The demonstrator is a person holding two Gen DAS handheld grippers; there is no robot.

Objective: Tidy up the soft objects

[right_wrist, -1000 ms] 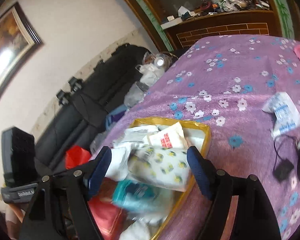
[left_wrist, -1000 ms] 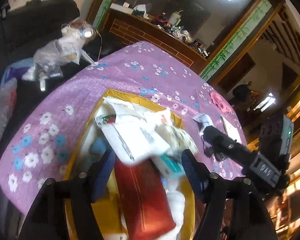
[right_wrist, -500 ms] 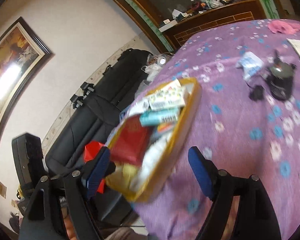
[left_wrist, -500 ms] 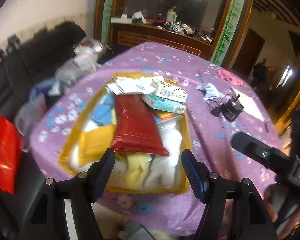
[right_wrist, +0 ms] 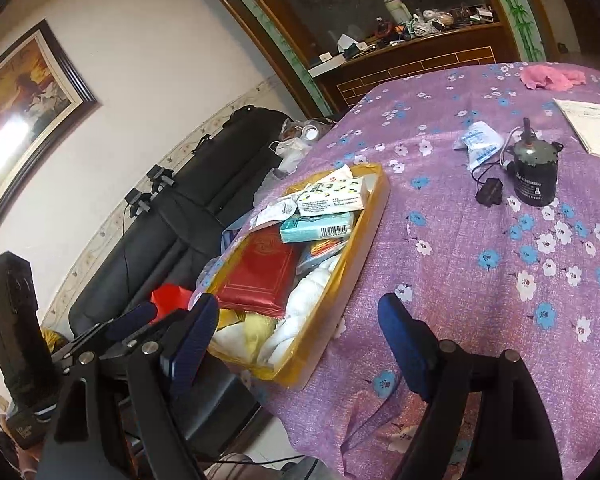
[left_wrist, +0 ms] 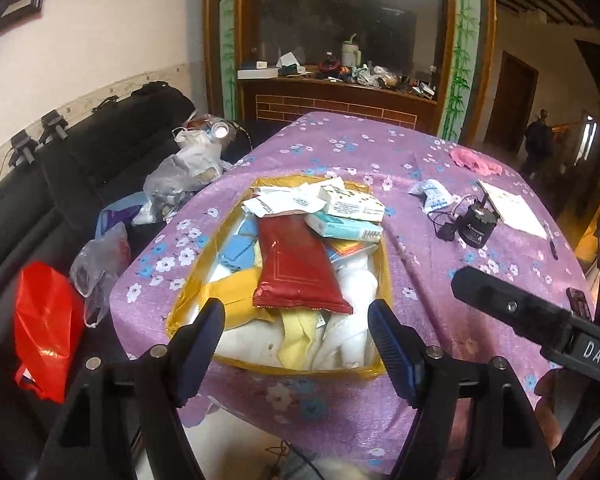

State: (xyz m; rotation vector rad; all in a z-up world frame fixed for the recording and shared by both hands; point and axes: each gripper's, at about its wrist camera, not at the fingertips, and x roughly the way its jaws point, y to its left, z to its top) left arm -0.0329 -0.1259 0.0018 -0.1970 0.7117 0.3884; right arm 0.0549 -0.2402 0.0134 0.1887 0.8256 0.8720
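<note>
A gold-rimmed tray (left_wrist: 385,276) (right_wrist: 374,220) sits on the purple flowered tablecloth near the table's left edge. It holds a red packet (left_wrist: 296,268) (right_wrist: 260,272), a teal tissue pack (left_wrist: 342,228) (right_wrist: 320,228), a white patterned tissue pack (left_wrist: 352,204) (right_wrist: 332,196), white and yellow cloths (left_wrist: 300,340) (right_wrist: 260,328) and paper packets. My left gripper (left_wrist: 296,336) is open and empty, pulled back above the tray's near end. My right gripper (right_wrist: 300,332) is open and empty, near the tray's near corner.
A black cylinder device (left_wrist: 478,226) (right_wrist: 534,178) with a cable, a small white-blue packet (left_wrist: 432,196) (right_wrist: 480,144), a paper sheet (right_wrist: 592,126) and a pink cloth (left_wrist: 476,162) (right_wrist: 552,78) lie on the table. A black sofa (left_wrist: 80,168) with plastic bags and a red bag (left_wrist: 44,328) stands left.
Both grippers have pulled back and up from the tray. The view has widened from close over the packets to the whole tray and table. Both stay open and empty.
</note>
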